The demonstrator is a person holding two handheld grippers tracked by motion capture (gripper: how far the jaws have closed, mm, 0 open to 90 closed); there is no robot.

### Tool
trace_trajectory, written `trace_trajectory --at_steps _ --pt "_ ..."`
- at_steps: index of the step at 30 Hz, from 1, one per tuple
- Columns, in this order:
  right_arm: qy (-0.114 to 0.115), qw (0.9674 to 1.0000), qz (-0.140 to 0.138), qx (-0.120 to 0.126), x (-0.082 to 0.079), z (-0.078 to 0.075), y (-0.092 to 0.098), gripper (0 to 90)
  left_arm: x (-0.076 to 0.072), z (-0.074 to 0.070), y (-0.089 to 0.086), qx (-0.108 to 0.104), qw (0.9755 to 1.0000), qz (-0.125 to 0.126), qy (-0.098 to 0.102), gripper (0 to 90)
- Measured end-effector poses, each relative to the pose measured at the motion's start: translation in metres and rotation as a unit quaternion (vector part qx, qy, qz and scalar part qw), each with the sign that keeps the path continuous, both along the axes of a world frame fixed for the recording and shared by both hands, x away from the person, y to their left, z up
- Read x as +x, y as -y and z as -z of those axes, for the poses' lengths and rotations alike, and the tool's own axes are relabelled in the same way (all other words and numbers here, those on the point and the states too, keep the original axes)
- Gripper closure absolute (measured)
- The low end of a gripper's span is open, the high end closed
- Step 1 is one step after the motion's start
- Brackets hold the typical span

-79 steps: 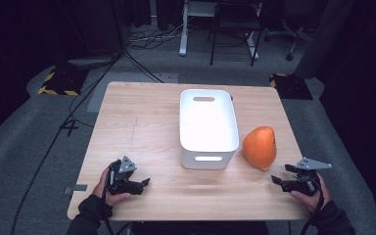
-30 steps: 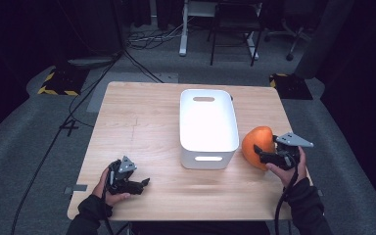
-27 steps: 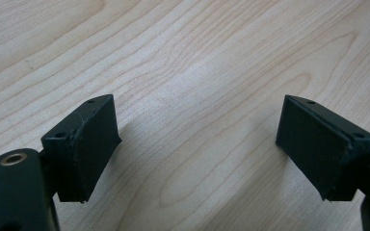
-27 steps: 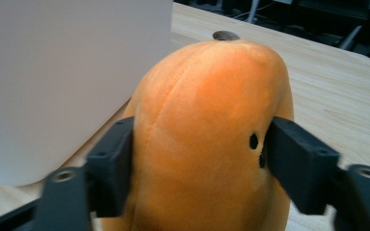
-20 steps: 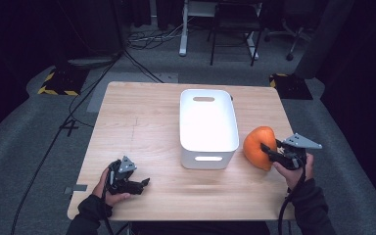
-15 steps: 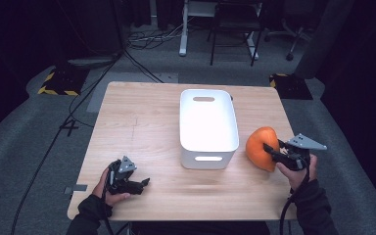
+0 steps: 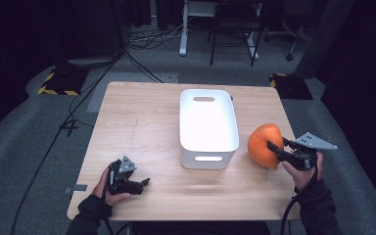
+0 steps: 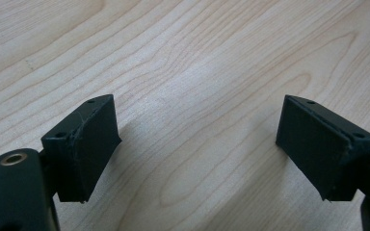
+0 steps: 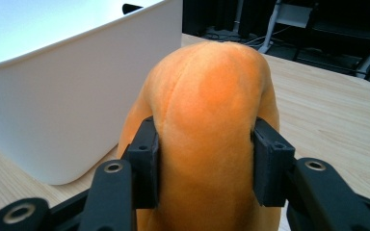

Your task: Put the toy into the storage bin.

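Already the right gripper [image 7: 274, 148] had just closed its jaws on the orange plush toy [image 7: 263, 145], held beside the white bin [image 7: 208, 128] (likely its destination); the drop remained. Left gripper [image 7: 138, 184] rested wide open, empty, on the worktop [image 7: 142, 122].

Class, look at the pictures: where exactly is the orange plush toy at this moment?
In the high view the orange plush toy sits at the table's right side, just right of the white bin, clamped in the right gripper.

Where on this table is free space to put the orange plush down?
Bare wood lies left of the white bin, between it and the table edge, and along the near edge. Crowded: the strip right of the bin, where the right gripper holds the orange plush.
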State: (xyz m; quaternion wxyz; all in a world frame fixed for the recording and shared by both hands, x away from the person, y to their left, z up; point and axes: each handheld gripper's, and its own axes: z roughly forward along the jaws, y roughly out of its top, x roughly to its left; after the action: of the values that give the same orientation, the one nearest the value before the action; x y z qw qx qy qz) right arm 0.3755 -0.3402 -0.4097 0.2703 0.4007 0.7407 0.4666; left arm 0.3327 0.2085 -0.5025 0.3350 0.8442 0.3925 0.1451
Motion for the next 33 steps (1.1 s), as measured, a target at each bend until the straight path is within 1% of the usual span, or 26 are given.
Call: trace_trajectory --at_steps 1,3,6,7,8,9,12,14,15,16,18,19,20,21,22,25,26,27,29,32,33 --pt "0.001 1.0000 -0.003 -0.004 0.000 -0.001 0.000 53.2 0.000 0.000 0.000 0.000 1.0000 0.000 0.001 15.2" --pt "0.002 1.0000 -0.005 -0.003 0.000 -0.003 0.000 53.3 0.000 0.000 0.000 0.000 1.0000 0.000 0.000 15.2" --pt "0.010 0.9999 -0.013 -0.006 0.000 -0.011 0.000 53.3 0.000 0.000 0.000 0.000 1.0000 -0.001 0.001 15.2" --pt "0.010 0.9999 -0.013 -0.006 0.000 -0.011 0.000 53.3 0.000 0.000 0.000 0.000 1.0000 -0.001 0.001 15.2" --pt "0.016 0.9998 -0.015 -0.002 -0.001 -0.016 0.000 53.2 0.000 0.000 0.000 -0.001 1.0000 -0.001 0.000 15.2" --pt "0.015 0.9998 -0.015 0.000 -0.001 -0.018 0.000 53.3 0.000 0.000 0.000 -0.001 1.0000 -0.001 0.000 15.2" --pt "0.016 0.9996 -0.022 -0.004 -0.001 -0.022 -0.001 53.3 0.000 0.000 0.000 0.001 1.0000 -0.001 0.001 15.2" --pt "0.022 0.9992 -0.030 -0.010 0.000 -0.026 -0.002 53.5 0.000 0.000 0.000 0.000 1.0000 0.000 0.001 15.2" --pt "0.022 0.9992 -0.033 -0.004 0.000 -0.029 -0.004 53.4 0.000 0.000 0.000 0.000 1.0000 0.000 0.000 15.2" --pt "0.022 0.9992 -0.033 -0.004 0.000 -0.029 -0.004 53.4 0.000 0.000 0.000 0.000 1.0000 0.000 0.000 15.2" --pt "0.025 0.9989 -0.040 -0.001 0.003 -0.035 -0.007 53.4 0.000 0.000 0.000 0.000 1.0000 0.000 0.001 15.2" --pt "0.025 0.9989 -0.040 -0.001 0.003 -0.035 -0.007 53.4 0.000 0.000 0.000 0.000 1.0000 0.000 0.001 15.2" --pt "0.029 0.9987 -0.041 -0.003 0.004 -0.040 -0.008 53.4 0.000 0.000 0.000 0.000 1.0000 0.000 0.000 15.2" --pt "0.029 0.9987 -0.041 -0.003 0.004 -0.040 -0.008 53.4 0.000 0.000 0.000 0.001 1.0000 -0.001 0.001 15.2" --pt "0.032 0.9984 -0.046 0.004 0.005 -0.045 -0.010 53.2 0.000 0.000 0.000 0.001 1.0000 -0.001 0.001 15.2" --pt "0.034 0.9983 -0.047 0.005 0.006 -0.050 -0.012 52.9 0.000 0.000 0.000 0.001 1.0000 0.000 0.001 15.2" --pt "0.037 0.9981 -0.050 0.009 0.007 -0.055 -0.015 52.7 0.000 0.000 0.000 0.000 1.0000 0.000 0.001 15.2" --pt "0.037 0.9981 -0.050 0.009 0.007 -0.055 -0.015 52.7 0.000 0.000 0.000 0.000 1.0000 0.000 0.001 15.2" --pt "0.041 0.9977 -0.054 0.009 0.009 -0.061 -0.019 52.3 0.000 0.000 0.000 0.000 1.0000 0.000 0.000 15.2" --pt "0.039 0.9975 -0.058 0.009 0.010 -0.064 -0.021 52.1 0.000 0.000 0.000 0.000 1.0000 0.000 0.000 15.2" --pt "0.044 0.9973 -0.059 0.006 0.011 -0.066 -0.023 52.0 0.000 0.000 0.000 0.000 1.0000 0.000 0.000 15.2"
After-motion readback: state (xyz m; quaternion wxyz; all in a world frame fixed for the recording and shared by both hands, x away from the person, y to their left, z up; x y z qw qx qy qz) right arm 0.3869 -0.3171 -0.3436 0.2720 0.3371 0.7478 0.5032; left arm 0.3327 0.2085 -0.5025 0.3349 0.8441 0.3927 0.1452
